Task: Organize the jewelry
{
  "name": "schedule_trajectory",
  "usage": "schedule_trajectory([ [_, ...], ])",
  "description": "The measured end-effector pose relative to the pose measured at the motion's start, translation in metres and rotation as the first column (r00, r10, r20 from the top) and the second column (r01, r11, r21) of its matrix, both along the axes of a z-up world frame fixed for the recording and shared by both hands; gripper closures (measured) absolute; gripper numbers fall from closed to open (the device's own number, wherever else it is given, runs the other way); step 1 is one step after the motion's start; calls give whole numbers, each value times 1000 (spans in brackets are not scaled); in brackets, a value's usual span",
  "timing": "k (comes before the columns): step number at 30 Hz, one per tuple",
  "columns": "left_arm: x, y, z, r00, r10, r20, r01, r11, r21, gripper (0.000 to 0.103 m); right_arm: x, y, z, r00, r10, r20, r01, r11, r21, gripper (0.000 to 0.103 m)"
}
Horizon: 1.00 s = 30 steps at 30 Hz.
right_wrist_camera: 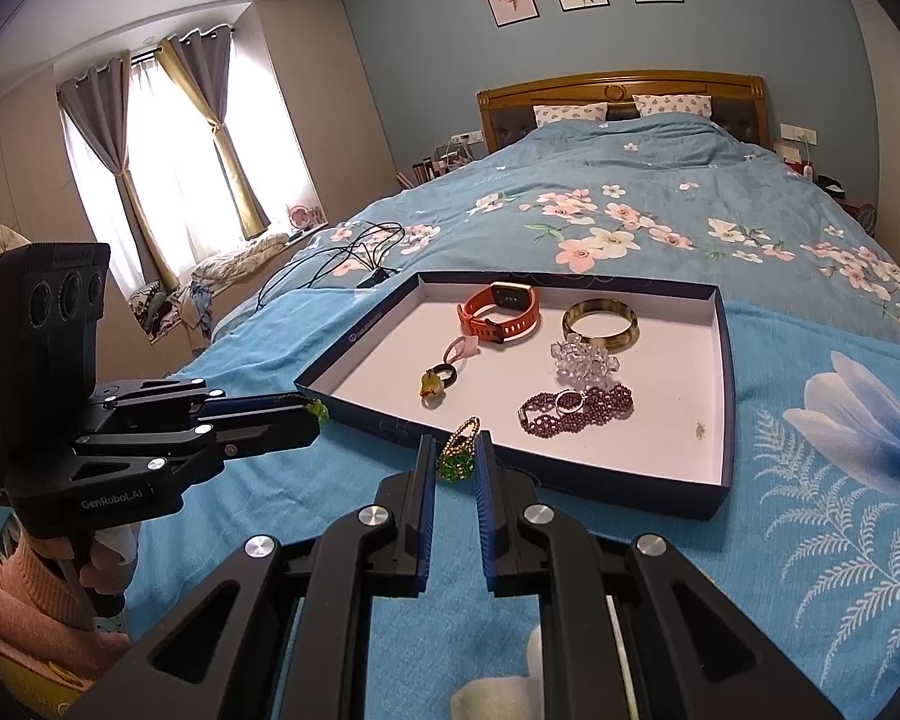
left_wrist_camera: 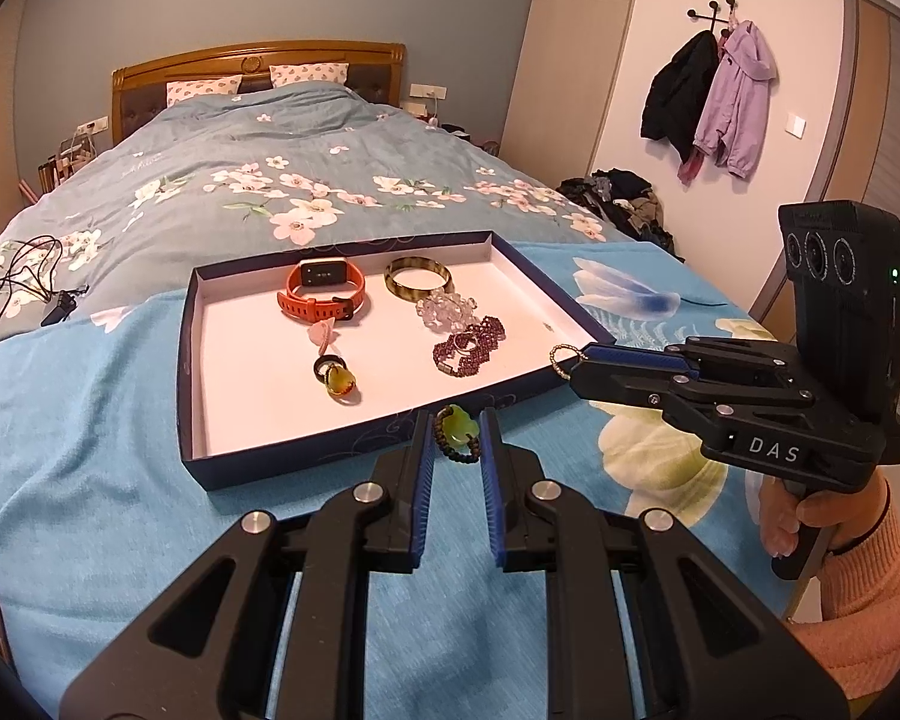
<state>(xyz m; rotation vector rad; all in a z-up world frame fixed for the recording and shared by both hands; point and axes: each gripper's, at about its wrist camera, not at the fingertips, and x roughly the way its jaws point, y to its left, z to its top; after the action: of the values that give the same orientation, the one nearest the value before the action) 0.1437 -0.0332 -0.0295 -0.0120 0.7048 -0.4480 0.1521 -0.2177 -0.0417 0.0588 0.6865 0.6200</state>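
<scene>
Beaded bracelet (left_wrist_camera: pixel 457 433) in left tool (left_wrist_camera: pixel 456 438).

Jewelry pieces (left_wrist_camera: pixel 330 291) in shallow tray (left_wrist_camera: pixel 189 324)

Bed (left_wrist_camera: pixel 222 180) under floral quilt, blue blanket (left_wrist_camera: pixel 90 480) across the near end. On blanket: shallow tray (left_wrist_camera: pixel 189 324) (dark rim, white inside). On quilt: black cables (left_wrist_camera: pixel 24 276).

Matt cardboard tray (left_wrist_camera: pixel 193 324); glossy bangle (left_wrist_camera: pixel 419 279); rubbery orange watch (left_wrist_camera: pixel 321 291); clear glassy beads (right_wrist_camera: pixel 583 361); soft woven cloth bedspread (left_wrist_camera: pixel 90 480).
</scene>
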Motion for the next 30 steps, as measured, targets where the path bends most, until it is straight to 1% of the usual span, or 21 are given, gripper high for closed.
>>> schedule_trajectory([
  [30, 12, 1, 7, 1000, 18, 21, -18, 1000, 17, 87, 22, 2, 2, 1000, -16, 11, 16, 1000, -4, 92],
])
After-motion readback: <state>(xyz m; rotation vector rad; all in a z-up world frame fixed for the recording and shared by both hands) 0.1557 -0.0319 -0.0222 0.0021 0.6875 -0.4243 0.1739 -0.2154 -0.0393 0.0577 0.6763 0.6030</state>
